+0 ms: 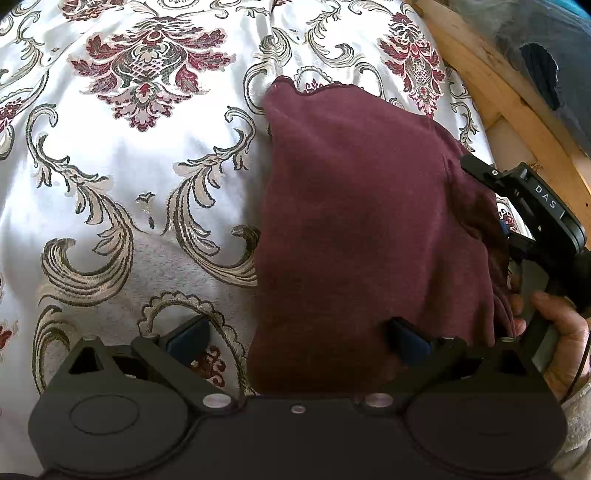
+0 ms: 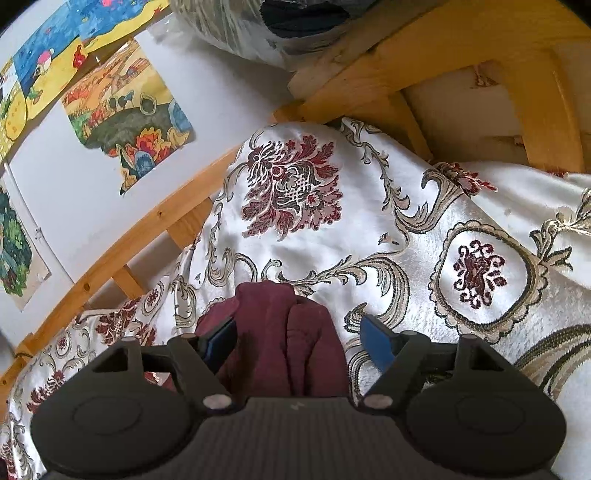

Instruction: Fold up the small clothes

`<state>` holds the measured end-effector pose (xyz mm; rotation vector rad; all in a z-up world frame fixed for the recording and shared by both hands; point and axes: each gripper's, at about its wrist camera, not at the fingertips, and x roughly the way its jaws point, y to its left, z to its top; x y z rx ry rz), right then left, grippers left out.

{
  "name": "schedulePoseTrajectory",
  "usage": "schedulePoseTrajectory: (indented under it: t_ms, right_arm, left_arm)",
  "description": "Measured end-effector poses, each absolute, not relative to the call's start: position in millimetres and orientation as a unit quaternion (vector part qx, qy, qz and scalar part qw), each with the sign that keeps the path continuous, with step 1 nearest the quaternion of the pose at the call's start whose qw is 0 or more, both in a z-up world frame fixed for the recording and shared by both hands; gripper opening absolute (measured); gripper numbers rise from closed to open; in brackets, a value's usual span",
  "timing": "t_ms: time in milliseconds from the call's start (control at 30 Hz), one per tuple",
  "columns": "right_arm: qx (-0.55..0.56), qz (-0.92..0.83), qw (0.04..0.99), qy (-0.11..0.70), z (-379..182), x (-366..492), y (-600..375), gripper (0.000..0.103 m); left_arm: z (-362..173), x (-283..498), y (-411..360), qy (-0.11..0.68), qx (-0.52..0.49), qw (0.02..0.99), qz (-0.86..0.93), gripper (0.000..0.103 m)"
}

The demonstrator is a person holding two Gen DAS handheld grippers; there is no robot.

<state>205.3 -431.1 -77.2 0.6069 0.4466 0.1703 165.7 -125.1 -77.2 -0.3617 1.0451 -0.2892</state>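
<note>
A small maroon garment (image 1: 354,229) lies folded on the white floral bedspread (image 1: 147,177). My left gripper (image 1: 299,341) is open low over the garment's near left edge; its right finger rests over the cloth and its left finger is over the bedspread. My right gripper shows in the left wrist view (image 1: 476,166) at the garment's far right edge, held by a hand. In the right wrist view my right gripper (image 2: 299,341) is open, with a bunched end of the maroon garment (image 2: 280,332) between its blue pads, not clamped.
A wooden bed frame (image 1: 491,81) runs along the right side and also shows in the right wrist view (image 2: 424,55). A white wall with colourful pictures (image 2: 125,122) stands behind the bed. A bag of dark clothes (image 2: 266,26) sits on the frame.
</note>
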Motion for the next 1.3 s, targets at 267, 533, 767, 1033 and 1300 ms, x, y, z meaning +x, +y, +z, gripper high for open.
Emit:
schedulePoseTrajectory:
  t_ms: [267, 533, 767, 1033, 1300]
  right_arm:
    - [0.279, 0.077, 0.929, 0.230, -77, 206, -427, 0.076]
    - [0.255, 0.054, 0.936, 0.234, -77, 203, -416, 0.058]
    - [0.246, 0.050, 0.939, 0.235, -76, 203, -412, 0.058]
    - [0.253, 0.050, 0.938, 0.231, -76, 202, -412, 0.049]
    - [0.240, 0.051, 0.941, 0.231, -74, 202, -407, 0.042]
  left_arm:
    - [-77, 164, -126, 0.492, -0.173, 0.842, -0.136, 0.103]
    - [-78, 164, -125, 0.493, -0.174, 0.841, -0.139, 0.102]
    - [-78, 164, -124, 0.493, -0.175, 0.841, -0.141, 0.102]
    - [-78, 164, -125, 0.493, -0.175, 0.841, -0.141, 0.102]
    - [-78, 164, -125, 0.493, -0.175, 0.841, -0.141, 0.102]
